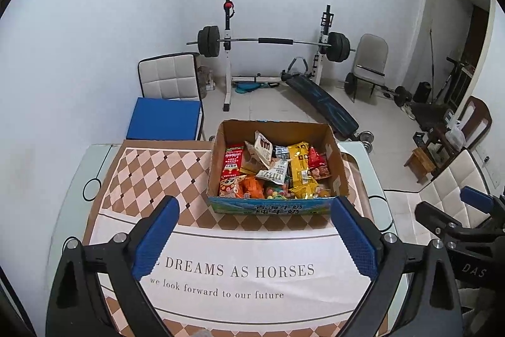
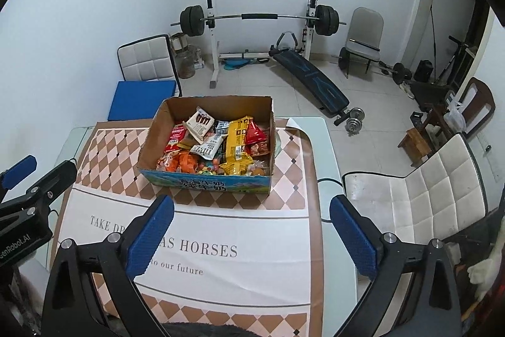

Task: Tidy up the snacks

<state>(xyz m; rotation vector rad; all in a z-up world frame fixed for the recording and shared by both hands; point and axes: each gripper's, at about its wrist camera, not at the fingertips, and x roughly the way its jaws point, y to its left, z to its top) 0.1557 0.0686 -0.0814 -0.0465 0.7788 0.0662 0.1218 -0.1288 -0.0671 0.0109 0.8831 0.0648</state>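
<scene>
Both views downward, sharing snack box

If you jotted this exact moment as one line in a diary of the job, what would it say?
left tool: open, empty | right tool: open, empty | snacks: piled in cardboard box | box: on patterned mat | mat: no loose snacks visible

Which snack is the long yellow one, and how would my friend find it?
Look at the cardboard box at the far end of the checkered mat on the table. Inside, toward its right side, lies the long yellow packet, stretching from back to front. It is bright yellow with dark label patches, beside a red bag and white packets.
</scene>
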